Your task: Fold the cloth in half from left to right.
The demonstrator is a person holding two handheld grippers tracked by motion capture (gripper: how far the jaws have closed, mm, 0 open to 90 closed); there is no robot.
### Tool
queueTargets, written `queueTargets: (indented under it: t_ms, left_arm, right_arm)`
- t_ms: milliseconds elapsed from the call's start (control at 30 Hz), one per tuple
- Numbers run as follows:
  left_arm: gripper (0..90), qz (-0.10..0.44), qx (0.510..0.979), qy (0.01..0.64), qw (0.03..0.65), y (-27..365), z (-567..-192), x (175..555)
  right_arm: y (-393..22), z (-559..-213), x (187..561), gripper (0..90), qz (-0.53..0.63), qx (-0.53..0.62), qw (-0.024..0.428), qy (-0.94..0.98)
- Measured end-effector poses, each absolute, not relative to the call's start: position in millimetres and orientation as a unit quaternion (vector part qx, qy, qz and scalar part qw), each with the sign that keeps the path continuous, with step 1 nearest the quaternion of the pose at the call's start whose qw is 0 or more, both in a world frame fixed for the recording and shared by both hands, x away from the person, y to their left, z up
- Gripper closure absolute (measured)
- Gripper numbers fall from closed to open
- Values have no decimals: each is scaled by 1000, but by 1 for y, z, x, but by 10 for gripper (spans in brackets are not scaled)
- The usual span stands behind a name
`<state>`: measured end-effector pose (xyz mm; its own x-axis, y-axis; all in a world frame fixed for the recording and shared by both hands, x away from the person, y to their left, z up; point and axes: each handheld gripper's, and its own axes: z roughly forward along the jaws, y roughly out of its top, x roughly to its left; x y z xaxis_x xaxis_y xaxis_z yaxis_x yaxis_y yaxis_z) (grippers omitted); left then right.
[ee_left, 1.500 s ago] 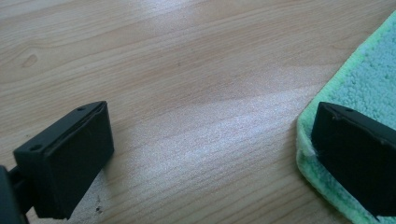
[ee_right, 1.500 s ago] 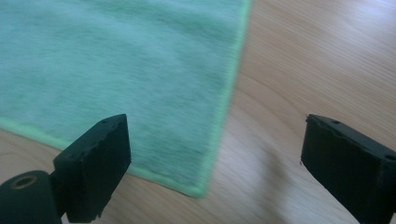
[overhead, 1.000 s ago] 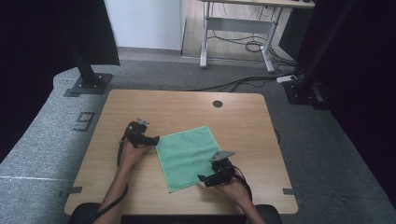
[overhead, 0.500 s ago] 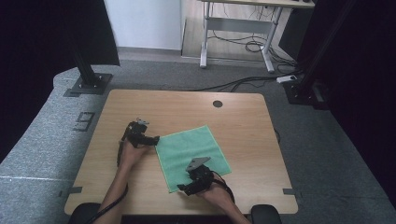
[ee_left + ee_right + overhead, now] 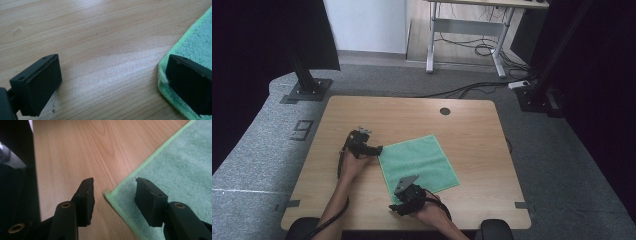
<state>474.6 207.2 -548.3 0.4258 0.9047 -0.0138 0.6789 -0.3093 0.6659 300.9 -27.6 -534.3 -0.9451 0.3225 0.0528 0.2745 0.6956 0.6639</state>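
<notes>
A green cloth (image 5: 418,162) lies flat on the wooden table (image 5: 472,130). My left gripper (image 5: 374,149) sits at the cloth's left corner. In the left gripper view this gripper (image 5: 112,82) is wide open, one jaw on bare wood and the other over the cloth's edge (image 5: 197,40). My right gripper (image 5: 399,205) is at the cloth's near corner. In the right gripper view its jaws (image 5: 115,195) have just been closing and straddle the cloth corner (image 5: 110,195) without pressing on it.
A round cable hole (image 5: 444,111) is in the table's far side. The table's near edge (image 5: 412,227) runs just behind my right hand. Black stands (image 5: 307,90) and a desk frame (image 5: 464,45) are on the floor beyond.
My right gripper has moved left along the cloth's near edge, from its right corner to its near corner. The left gripper and the cloth have stayed put.
</notes>
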Motion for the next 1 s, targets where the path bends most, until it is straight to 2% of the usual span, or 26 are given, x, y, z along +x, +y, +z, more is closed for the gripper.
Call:
queueTargets:
  t_ms: [133,200,267,400,600,1000]
  left_arm:
    - [10,186,788,503,304,207,-548,475]
    - [17,186,788,499,307,207,-548,474]
    - [81,186,793,485,318,207,-547,471]
    - [315,183,799,460,342,205,-546,465]
    - [874,149,804,442,368,198,-546,458]
    - [889,121,788,466,384,209,-543,455]
  right_arm:
    - [-24,-537,298,517,343,152,58,925]
    - [-23,-536,297,592,342,158,59,924]
    - [-23,-535,297,676,340,161,61,925]
    - [-25,-534,301,823,337,173,61,923]
    - [-25,-534,302,848,333,178,63,924]
    - [-24,-529,305,849,343,173,34,923]
